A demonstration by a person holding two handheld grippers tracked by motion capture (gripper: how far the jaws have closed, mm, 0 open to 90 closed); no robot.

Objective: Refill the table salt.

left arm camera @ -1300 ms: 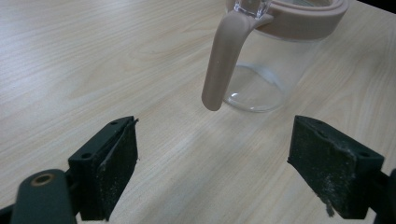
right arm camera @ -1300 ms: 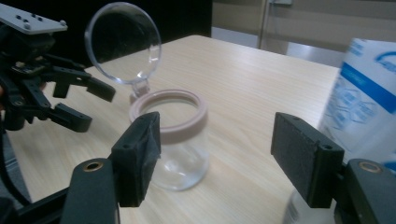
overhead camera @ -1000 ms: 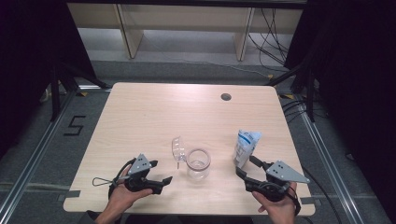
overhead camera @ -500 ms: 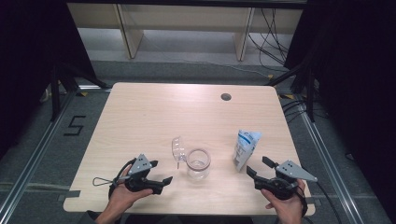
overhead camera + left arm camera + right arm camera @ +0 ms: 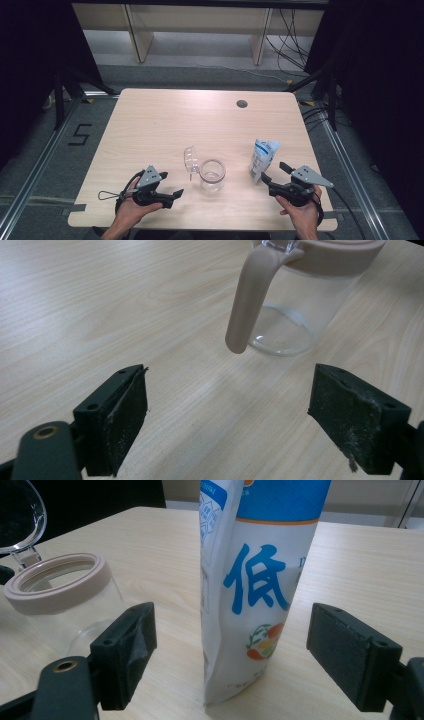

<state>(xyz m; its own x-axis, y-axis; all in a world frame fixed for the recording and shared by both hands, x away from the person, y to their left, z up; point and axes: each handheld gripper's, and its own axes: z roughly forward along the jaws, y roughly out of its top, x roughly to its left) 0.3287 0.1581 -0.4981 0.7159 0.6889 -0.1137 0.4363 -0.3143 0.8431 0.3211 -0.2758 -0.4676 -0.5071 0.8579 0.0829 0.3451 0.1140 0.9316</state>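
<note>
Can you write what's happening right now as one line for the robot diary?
right claw: open, just widened, pouch between pads, untouched | left claw: open, facing jar handle | jar lid: flipped open | pouch: upright on table

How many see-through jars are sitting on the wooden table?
1. The clear glass jar with a beige rim stands near the table's front edge, its clear hinged lid flipped open, left of the upright white-and-blue pouch. Nothing seems to hide another.

— What's in front of your right hand-held gripper (image 5: 230, 655)?

— A white and blue pouch (image 5: 255, 580), upright on the bench (image 5: 360, 560). My jaws have just been opening; it stands between them, touching neither pad.

— Anything beside it?

— A clear jar (image 5: 65, 600) with a beige rim to the left, its lid (image 5: 20, 515) tipped back.
</note>
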